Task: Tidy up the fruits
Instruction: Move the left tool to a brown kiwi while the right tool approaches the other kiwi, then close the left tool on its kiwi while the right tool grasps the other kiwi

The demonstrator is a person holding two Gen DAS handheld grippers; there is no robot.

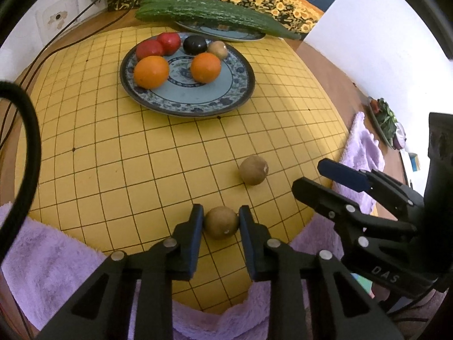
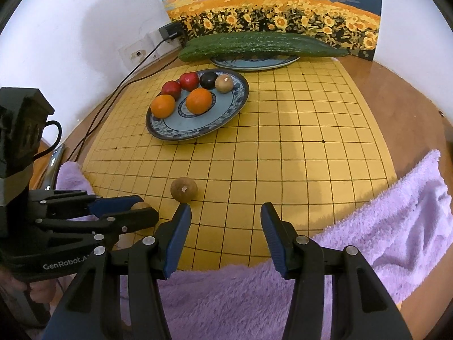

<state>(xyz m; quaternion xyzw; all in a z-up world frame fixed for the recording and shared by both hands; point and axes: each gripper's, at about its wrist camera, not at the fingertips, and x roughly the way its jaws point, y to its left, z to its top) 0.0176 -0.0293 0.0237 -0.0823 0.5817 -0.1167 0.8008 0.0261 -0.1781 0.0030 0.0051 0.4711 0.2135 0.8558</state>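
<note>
Between the left hand-held gripper's (image 1: pixel 221 221) pinching fingers, a brown kiwi (image 1: pixel 220 222); right hand-held gripper (image 2: pixel 226 218) spread, empty.

Left gripper (image 1: pixel 221 221) clamping brown kiwi (image 1: pixel 221 222) on yellow grid board (image 1: pixel 141 155), fruit plate (image 1: pixel 226 102) beyond

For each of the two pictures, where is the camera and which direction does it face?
Left wrist: on the left gripper, facing the fruit plate; jaws closed on a kiwi, right gripper alongside.
Right wrist: on the right gripper, facing the same way; jaws open, empty, left gripper at lower left.
Shared: plate, loose kiwi, cucumber.
</note>
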